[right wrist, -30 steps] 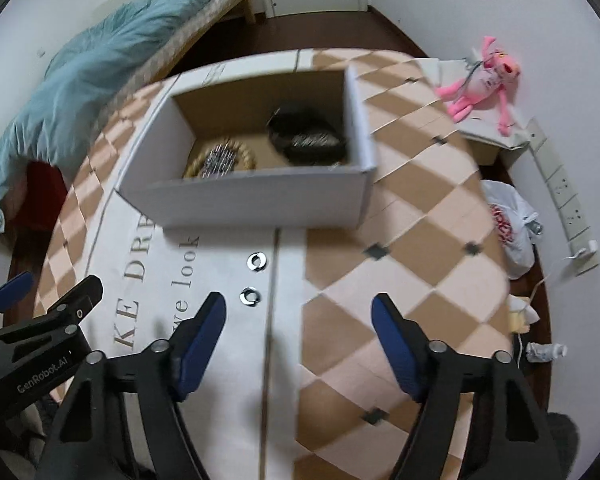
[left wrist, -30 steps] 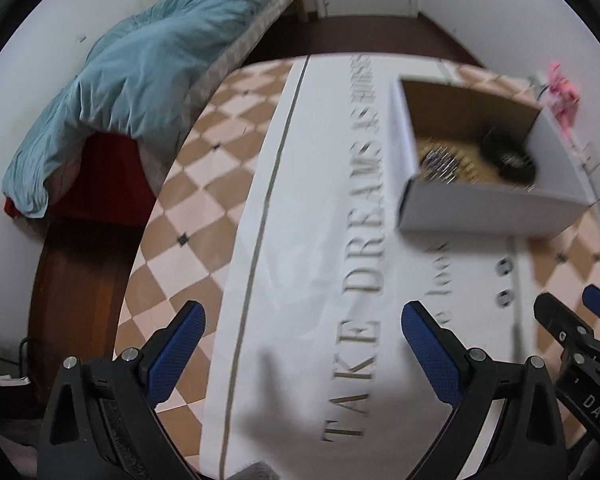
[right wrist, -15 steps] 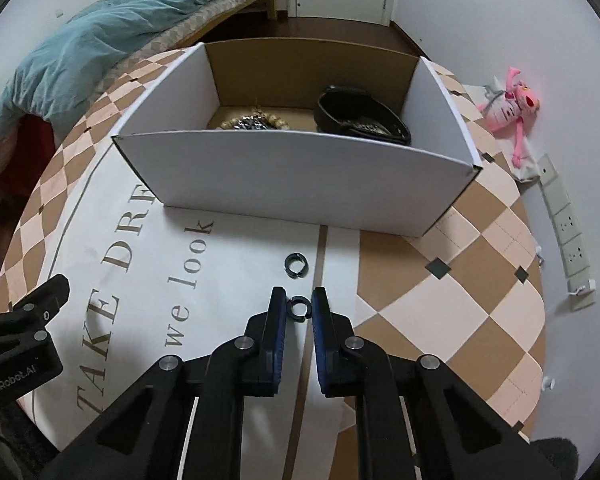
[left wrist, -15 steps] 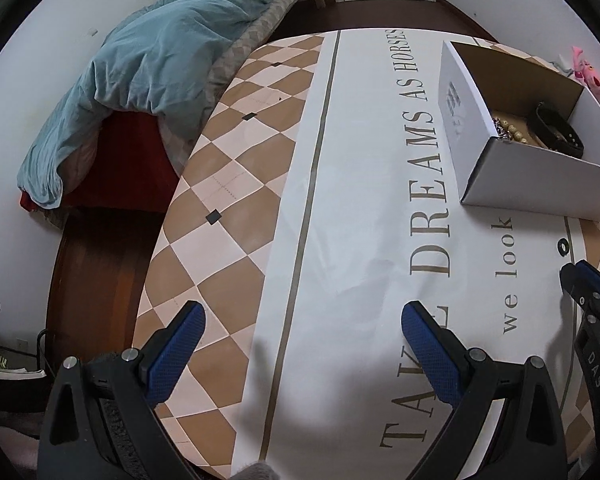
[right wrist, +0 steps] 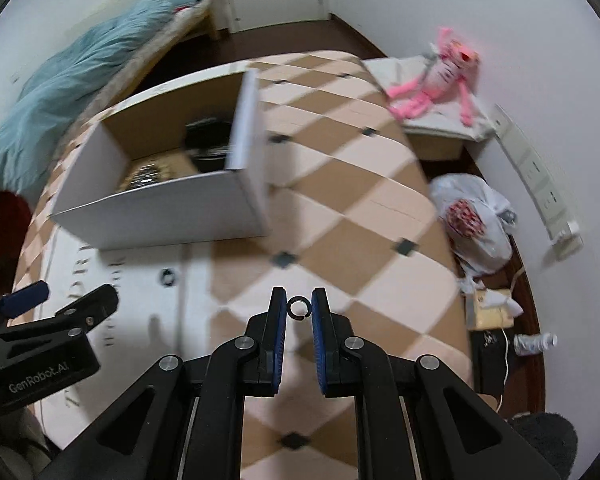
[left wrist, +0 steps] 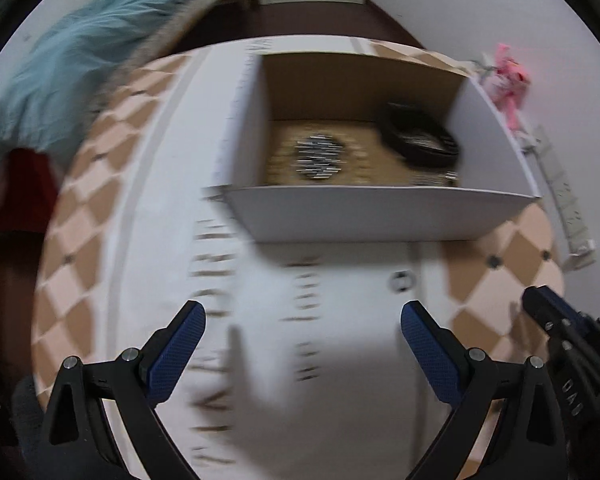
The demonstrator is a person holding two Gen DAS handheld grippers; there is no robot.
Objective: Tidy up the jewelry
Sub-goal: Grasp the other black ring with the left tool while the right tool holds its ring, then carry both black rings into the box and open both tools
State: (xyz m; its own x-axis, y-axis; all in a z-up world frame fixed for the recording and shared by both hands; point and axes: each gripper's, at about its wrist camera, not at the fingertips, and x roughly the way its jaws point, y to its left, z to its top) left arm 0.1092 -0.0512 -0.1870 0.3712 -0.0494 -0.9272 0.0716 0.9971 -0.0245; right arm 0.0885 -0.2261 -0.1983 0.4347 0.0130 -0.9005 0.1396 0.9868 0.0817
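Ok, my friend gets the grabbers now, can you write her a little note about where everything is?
Right gripper: fingers shut on a small black ring, lifted off the table.
Left gripper: open, holding nothing.
Second black ring lies on the cloth in front of the box.
Done: beaded bracelet and black band are in the box.
Left: drop in the held ring, then fetch the other.

Right hand-held gripper [right wrist: 299, 307] pinched nearly closed — left hand-held gripper [left wrist: 302, 322] spread wide.

Two small rings [right wrist: 299, 306], one box [right wrist: 160, 204], two tongs [right wrist: 299, 320]
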